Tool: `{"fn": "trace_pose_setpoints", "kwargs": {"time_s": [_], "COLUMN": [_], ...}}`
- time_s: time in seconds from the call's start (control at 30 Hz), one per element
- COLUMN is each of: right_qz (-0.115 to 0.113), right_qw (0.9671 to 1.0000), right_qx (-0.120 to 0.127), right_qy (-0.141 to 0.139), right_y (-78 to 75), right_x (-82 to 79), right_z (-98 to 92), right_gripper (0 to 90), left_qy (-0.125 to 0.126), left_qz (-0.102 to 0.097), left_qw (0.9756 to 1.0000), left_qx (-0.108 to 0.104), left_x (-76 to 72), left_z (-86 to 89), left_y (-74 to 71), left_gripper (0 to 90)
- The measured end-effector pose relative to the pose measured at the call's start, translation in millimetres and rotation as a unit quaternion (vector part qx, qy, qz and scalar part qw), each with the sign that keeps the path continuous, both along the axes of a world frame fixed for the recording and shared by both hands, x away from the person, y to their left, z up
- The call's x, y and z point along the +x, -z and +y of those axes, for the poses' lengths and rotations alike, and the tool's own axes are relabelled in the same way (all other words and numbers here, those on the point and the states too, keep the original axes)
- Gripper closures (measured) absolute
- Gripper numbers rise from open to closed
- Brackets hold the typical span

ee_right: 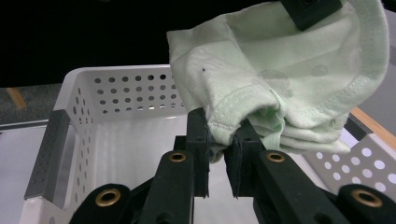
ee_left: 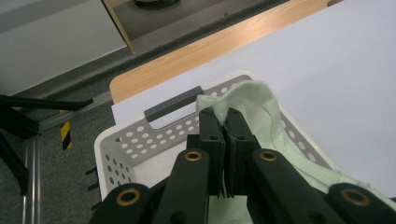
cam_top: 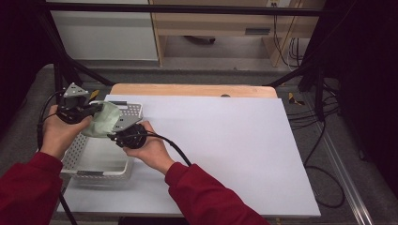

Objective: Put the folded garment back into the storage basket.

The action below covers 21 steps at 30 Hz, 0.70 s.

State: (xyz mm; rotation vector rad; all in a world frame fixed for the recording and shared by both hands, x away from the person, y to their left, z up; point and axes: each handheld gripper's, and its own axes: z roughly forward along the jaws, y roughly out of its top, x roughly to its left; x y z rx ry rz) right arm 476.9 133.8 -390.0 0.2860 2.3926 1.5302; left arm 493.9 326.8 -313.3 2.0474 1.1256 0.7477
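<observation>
Both grippers are clamping a pale green cloth [cam_top: 104, 120] over a white perforated basket [cam_top: 96, 165] sitting at the near left of a table covered in white paper [cam_top: 225, 145]; left gripper [cam_top: 96, 108] is pinching the cloth's upper edge with jaws together, right gripper [cam_top: 112, 137] is biting a folded hem, cloth hanging above the basket between them

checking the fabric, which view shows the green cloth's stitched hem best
The right gripper view: the green cloth hangs close, its hem stitching sharp. The left gripper view shows a plain folded edge; the high view a small bundle over the basket.
</observation>
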Motion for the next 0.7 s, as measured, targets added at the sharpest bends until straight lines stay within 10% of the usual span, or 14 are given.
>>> {"fn": "trace_pose_setpoints", "kwargs": {"time_s": [0.7], "right_qz": [0.017], "right_qw": [0.9998], "right_qx": [-0.006], "right_qy": [-0.006], "right_y": [8.2], "right_x": [-3.5], "right_z": [0.4], "right_gripper": [80.8], "left_qy": [0.003], "left_qz": [0.012], "left_qw": [0.9999], "left_qx": [-0.002], "left_x": [-4.3], "left_z": [0.0], "left_y": [10.3], "left_gripper": [87.6]}}
